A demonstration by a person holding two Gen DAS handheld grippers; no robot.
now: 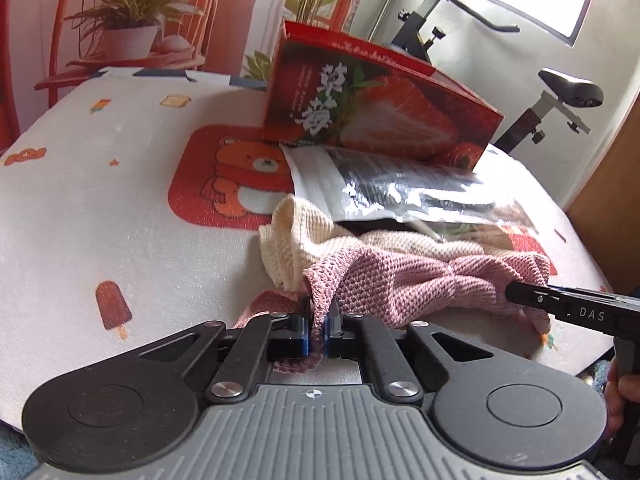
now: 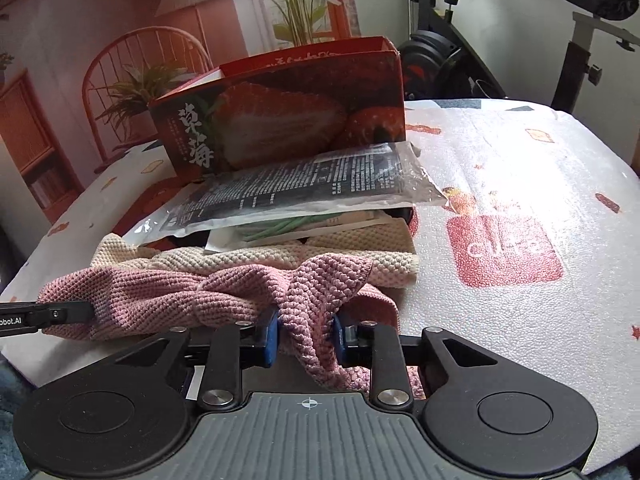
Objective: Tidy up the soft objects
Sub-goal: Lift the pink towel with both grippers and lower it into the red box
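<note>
A pink knitted cloth (image 1: 400, 280) lies bunched across the near edge of the table, on top of a cream knitted cloth (image 1: 288, 232). My left gripper (image 1: 318, 320) is shut on the cloth's left end, a fold pinched between its blue pads. In the right wrist view my right gripper (image 2: 304, 336) is shut on the right end of the same pink cloth (image 2: 180, 292), a thick fold squeezed between the pads. Each gripper shows in the other's view: the right gripper (image 1: 516, 294) at the cloth's right end, the left gripper (image 2: 86, 312) at its left end. The cream cloth (image 2: 360, 240) lies behind.
A shiny plastic bag (image 1: 380, 184) rests on the cloths, leaning on a red strawberry box (image 1: 380, 108) behind. The table cover (image 1: 100, 200) is white foam with cartoon prints. An exercise bike (image 1: 560, 96) stands past the table's far right. A hand (image 1: 624, 392) holds the right gripper.
</note>
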